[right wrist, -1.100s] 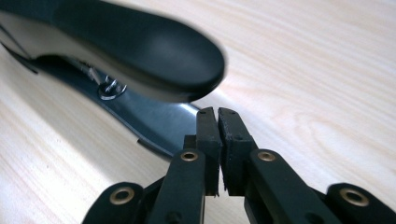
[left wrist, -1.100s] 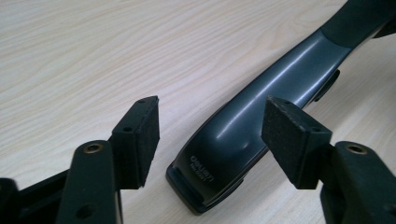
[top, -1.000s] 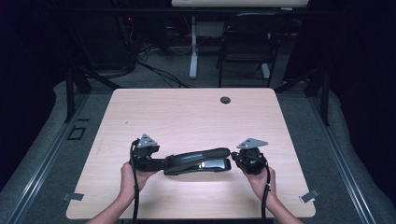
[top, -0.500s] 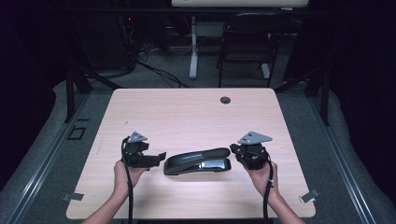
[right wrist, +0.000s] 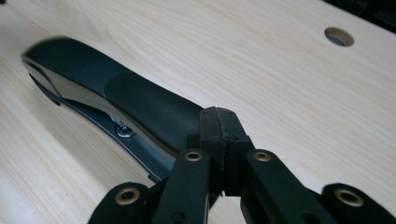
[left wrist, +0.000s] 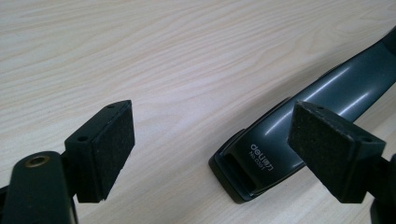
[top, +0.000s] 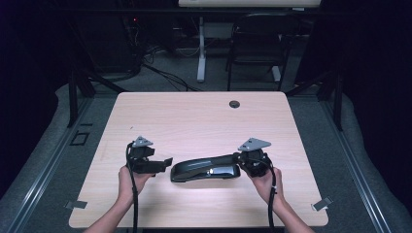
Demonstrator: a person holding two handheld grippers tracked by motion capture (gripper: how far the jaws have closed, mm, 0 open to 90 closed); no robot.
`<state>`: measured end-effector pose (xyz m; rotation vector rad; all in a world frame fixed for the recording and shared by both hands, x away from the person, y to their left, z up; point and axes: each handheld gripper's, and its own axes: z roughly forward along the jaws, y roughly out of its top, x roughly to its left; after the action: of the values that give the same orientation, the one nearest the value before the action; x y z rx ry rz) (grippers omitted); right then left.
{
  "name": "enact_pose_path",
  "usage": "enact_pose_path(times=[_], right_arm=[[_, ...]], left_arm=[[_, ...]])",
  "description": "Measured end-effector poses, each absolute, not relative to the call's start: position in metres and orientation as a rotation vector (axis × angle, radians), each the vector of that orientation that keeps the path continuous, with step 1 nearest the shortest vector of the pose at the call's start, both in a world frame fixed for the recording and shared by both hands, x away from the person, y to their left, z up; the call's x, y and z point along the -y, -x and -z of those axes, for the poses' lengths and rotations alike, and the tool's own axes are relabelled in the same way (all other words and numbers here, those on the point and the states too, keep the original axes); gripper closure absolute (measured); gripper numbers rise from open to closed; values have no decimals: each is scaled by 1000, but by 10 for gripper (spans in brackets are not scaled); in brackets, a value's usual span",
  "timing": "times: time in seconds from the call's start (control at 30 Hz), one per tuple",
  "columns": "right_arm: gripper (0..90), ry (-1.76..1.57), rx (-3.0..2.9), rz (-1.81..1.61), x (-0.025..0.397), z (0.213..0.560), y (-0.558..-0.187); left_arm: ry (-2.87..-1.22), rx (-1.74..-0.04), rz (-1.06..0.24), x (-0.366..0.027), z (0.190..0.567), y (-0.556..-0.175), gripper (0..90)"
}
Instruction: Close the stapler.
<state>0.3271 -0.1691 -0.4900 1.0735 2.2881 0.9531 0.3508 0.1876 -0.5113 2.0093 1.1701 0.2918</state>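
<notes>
**Stapler on table, left tool apart, right tool closed**

No containers in sight; just one large black stapler (top: pixel 206 169) lying flat on the light wood-grain table (top: pixel 194 121), near the person's edge, roughly centred between the two hands; long axis runs left-right.

Writing: white print on the stapler's end (left wrist: pixel 261 161) in the left gripper view reads "deli" with a model line under it, looks like "No.0" plus more digits, too small to be sure.

Stapler look: glossy dark-grey body, long curved top arm with a matte black grip zone (right wrist: pixel 149 109); metal base shows a bright reflection in the high view; a small metal fitting is visible at the side seam in the right gripper view.

Left gripper (top: pixel 163 165): jaws wide apart, nothing between the pads (left wrist: pixel 112 144); it sits just left of the stapler's end, apart from it; held by the left hand (top: pixel 130 177).

Right gripper (right wrist: pixel 218 128): jaws pressed together, pad to pad, nothing clamped between them; tip is right at the stapler's right end, can't tell if it touches; held by the right hand (top: pixel 265 182).

Round cable hole (top: pixel 234 104) at the table's far edge; chair (top: pixel 255 46) and desk legs behind.
</notes>
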Motion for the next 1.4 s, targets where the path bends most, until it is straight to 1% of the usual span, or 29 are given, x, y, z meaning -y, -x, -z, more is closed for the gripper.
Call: enact_pose_path(times=[0.5, 0.7, 0.8, 0.93, 1.1, 1.23, 1.4], right_arm=[[900, -1125, -2318, -937, 171, 502, -332], [900, -1147, -2327, -944, 174, 507, -333], [900, -1163, -2330, -955, 175, 509, -334], [900, -1148, -2324, -941, 173, 507, -332], [900, -1106, -2297, -983, 173, 495, -329], [844, -1107, -2296, -986, 173, 489, -329], [802, -1091, -2296, -1005, 171, 488, -329]], left_arm=[[-2019, -1168, -286, -187, 511, -351, 149], [-2008, -1176, -312, -186, 512, -351, 148], [-2013, -1167, -296, -187, 512, -351, 148], [-2017, -1162, -297, -187, 511, -351, 148], [-2008, -1169, -300, -188, 511, -351, 147], [-2009, -1169, -307, -187, 511, -351, 148], [-2006, -1166, -307, -188, 511, -351, 147]])
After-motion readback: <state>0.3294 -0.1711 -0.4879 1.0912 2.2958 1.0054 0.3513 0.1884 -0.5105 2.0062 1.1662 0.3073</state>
